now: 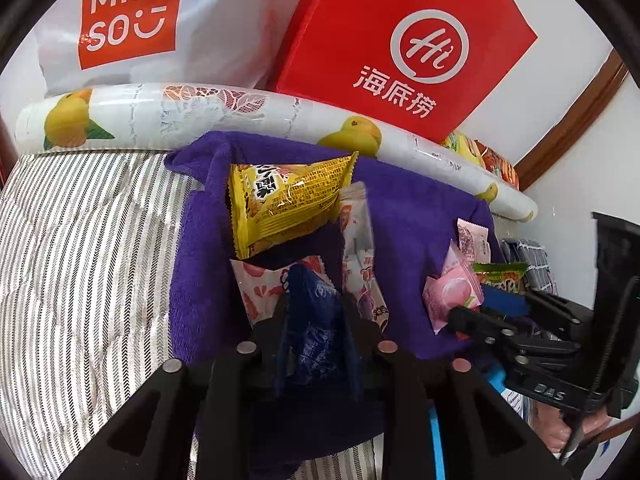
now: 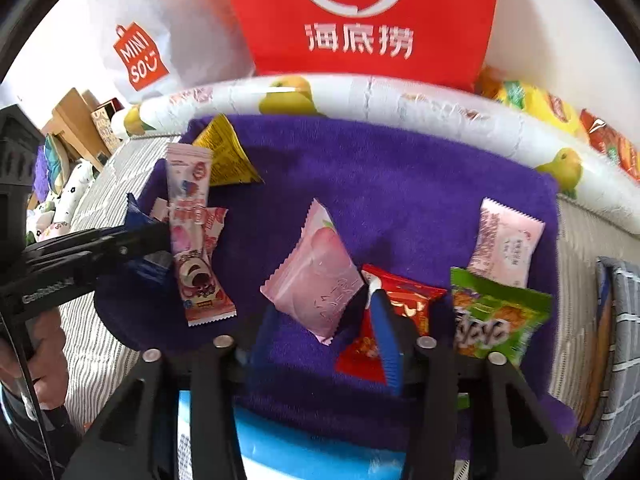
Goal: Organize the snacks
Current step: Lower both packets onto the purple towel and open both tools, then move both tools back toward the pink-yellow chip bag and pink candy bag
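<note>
Left wrist view: the left gripper (image 1: 316, 312) was pinching a dark blue packet (image 1: 316, 332) between its fingers, above a purple towel (image 1: 404, 216) spread on a striped bed (image 1: 80, 240). A yellow packet (image 1: 284, 204) lay on the towel just beyond the blue one, its lower edge overlapping a white-and-red wrapper (image 1: 256, 284). A long strawberry stick packet (image 1: 360, 256) lay beside it to the right. Farther right were a round pink peach packet (image 1: 452, 292), a small pink sachet (image 1: 474, 240) and a green packet (image 1: 500, 276). The right gripper (image 1: 500, 312) entered from the right, near the peach and green packets; from this view its state could not be told. A fruit-printed roll (image 1: 224, 114) bordered the towel's far edge, with a Miniso bag (image 1: 132, 12) and a red box (image 1: 404, 40) behind it.

Right wrist view: the right gripper (image 2: 324, 316) was spread, its blue-padded right finger (image 2: 386, 336) lying over a red packet (image 2: 404, 300). The peach packet (image 2: 316, 276) lay between the fingers, not clamped. The green packet (image 2: 496, 320) lay just right of the red one, overlapping the pink sachet (image 2: 508, 244). At left, the left gripper (image 2: 152, 248) held the blue packet (image 2: 140, 216) beside the stick packet (image 2: 192, 232), with the yellow packet (image 2: 224, 156) behind. All lay on the towel (image 2: 400, 184).
</note>
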`<act>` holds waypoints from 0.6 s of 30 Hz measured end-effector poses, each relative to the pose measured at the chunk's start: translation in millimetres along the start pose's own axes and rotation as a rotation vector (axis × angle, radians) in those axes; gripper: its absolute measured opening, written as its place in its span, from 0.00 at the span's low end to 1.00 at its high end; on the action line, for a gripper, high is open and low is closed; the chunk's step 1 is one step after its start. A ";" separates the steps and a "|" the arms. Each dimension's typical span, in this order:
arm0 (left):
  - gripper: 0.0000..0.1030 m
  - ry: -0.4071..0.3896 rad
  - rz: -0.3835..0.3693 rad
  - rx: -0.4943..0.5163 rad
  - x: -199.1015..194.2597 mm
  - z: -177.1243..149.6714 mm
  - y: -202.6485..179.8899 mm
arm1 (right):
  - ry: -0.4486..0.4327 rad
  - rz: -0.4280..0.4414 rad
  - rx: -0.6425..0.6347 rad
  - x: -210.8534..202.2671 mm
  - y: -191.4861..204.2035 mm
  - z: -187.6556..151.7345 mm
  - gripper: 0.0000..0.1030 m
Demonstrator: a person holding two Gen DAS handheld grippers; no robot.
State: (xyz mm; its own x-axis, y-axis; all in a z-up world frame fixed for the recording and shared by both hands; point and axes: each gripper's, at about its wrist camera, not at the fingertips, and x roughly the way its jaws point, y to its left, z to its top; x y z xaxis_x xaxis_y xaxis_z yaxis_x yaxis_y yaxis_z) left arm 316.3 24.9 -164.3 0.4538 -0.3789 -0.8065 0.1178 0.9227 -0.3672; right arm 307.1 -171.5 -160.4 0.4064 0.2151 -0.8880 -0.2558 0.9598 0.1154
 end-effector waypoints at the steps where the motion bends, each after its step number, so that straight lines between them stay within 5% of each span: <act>1: 0.29 0.011 0.006 0.007 0.1 0.1 -1.2 | -0.007 -0.004 0.002 -4.1 0.1 -0.9 0.52; 5: 0.47 0.014 0.033 0.027 -6.2 -1.2 -6.3 | -0.070 -0.048 0.024 -26.5 -1.6 -7.2 0.52; 13: 0.49 -0.008 0.041 0.027 -32.8 -10.0 -7.7 | -0.147 -0.128 0.087 -62.0 -10.1 -34.1 0.52; 18: 0.49 -0.023 0.048 0.034 -55.5 -22.8 -10.6 | -0.130 -0.101 0.132 -77.7 -11.2 -55.9 0.52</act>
State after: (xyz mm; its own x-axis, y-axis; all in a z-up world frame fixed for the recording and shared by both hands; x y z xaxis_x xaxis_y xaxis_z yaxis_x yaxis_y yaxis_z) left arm 269.7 34.4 -126.2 0.4802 -0.3323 -0.8117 0.1253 0.9419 -0.3115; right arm 229.3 -209.1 -117.6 0.5362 0.1294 -0.8341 -0.0943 0.9912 0.0931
